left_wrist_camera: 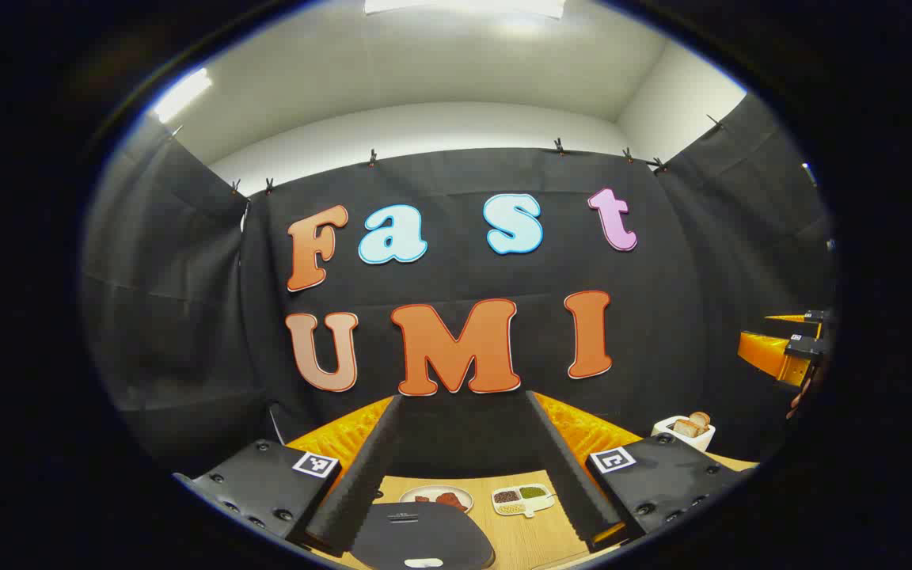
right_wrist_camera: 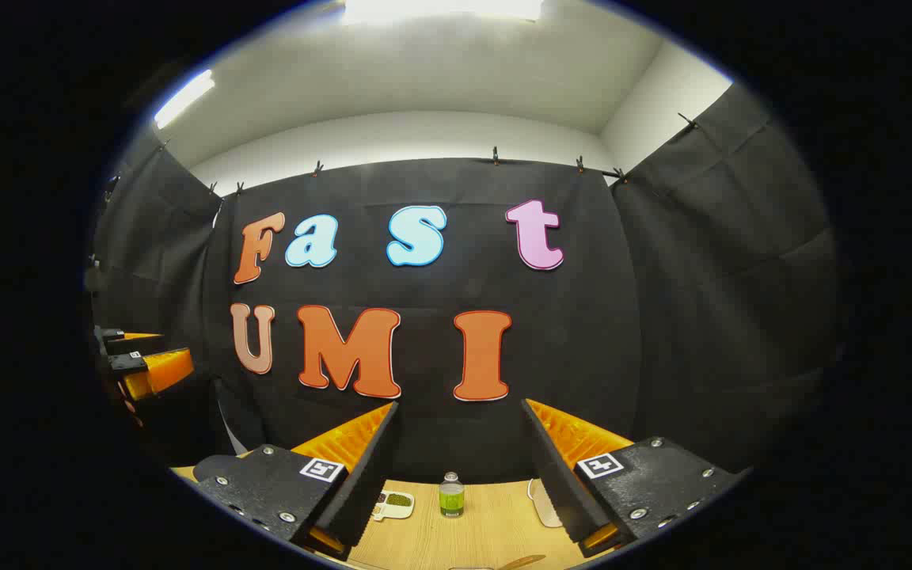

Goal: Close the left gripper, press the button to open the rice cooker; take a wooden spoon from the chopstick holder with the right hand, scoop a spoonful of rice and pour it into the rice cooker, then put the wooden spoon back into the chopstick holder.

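Left gripper (left_wrist_camera: pixel 464 467), fingers spread wide and empty, held level above the table (left_wrist_camera: pixel 539 542). The rice cooker (left_wrist_camera: pixel 422 536), lid down, lies directly below and just ahead, between its fingers. Right gripper (right_wrist_camera: pixel 460 475), equally open, holds nothing.

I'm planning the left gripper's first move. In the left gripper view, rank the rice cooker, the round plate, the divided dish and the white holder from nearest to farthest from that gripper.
1. Rice cooker: right below the open left gripper, centre.
2. Round plate and divided dish: just behind the cooker, side by side, too close to call.
3. White holder: far right, toward the wall.
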{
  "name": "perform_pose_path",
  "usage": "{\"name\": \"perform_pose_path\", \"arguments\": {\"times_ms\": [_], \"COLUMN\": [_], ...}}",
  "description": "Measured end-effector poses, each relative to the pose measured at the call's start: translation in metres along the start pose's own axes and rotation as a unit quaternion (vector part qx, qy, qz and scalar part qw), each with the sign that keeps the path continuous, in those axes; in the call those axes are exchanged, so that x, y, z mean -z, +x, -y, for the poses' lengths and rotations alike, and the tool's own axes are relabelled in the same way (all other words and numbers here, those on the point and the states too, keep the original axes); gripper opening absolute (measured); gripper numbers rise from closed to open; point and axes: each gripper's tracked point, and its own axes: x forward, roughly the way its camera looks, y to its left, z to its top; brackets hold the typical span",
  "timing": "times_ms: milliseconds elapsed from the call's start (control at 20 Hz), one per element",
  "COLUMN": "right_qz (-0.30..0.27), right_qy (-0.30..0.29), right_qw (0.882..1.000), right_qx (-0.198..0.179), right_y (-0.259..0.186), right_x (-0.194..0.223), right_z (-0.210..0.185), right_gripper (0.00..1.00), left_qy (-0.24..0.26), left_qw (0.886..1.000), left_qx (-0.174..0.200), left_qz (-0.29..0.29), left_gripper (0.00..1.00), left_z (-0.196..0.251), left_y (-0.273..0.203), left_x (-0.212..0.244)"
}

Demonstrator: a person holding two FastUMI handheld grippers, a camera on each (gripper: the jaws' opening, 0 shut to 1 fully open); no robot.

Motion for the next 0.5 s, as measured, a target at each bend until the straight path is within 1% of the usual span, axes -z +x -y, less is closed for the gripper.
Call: {"name": "perform_pose_path", "arguments": {"times_ms": [200, 250, 350, 500], "right_qz": [-0.001, -0.002, -0.004, -0.005], "right_qy": [0.001, 0.002, 0.001, 0.001], "right_qw": [1.000, 1.000, 1.000, 1.000], "right_qx": [0.000, 0.000, -0.001, 0.003], "right_y": [-0.001, -0.002, -0.003, -0.003], "right_x": [0.002, 0.002, 0.004, 0.005], "right_z": [0.000, -0.001, -0.001, 0.001], "right_gripper": [0.92, 0.92, 0.92, 0.92], "left_qy": [-0.042, -0.041, -0.035, -0.031], "left_qw": [0.999, 0.998, 0.998, 0.999], "left_qx": [0.005, 0.003, 0.001, 0.003], "left_qz": [-0.035, -0.040, -0.043, -0.041], "left_gripper": [0.93, 0.98, 0.93, 0.97], "left_z": [0.006, 0.005, 0.004, 0.008], "left_y": [-0.001, -0.003, -0.003, -0.006], "left_x": [0.020, 0.025, 0.026, 0.025]}}
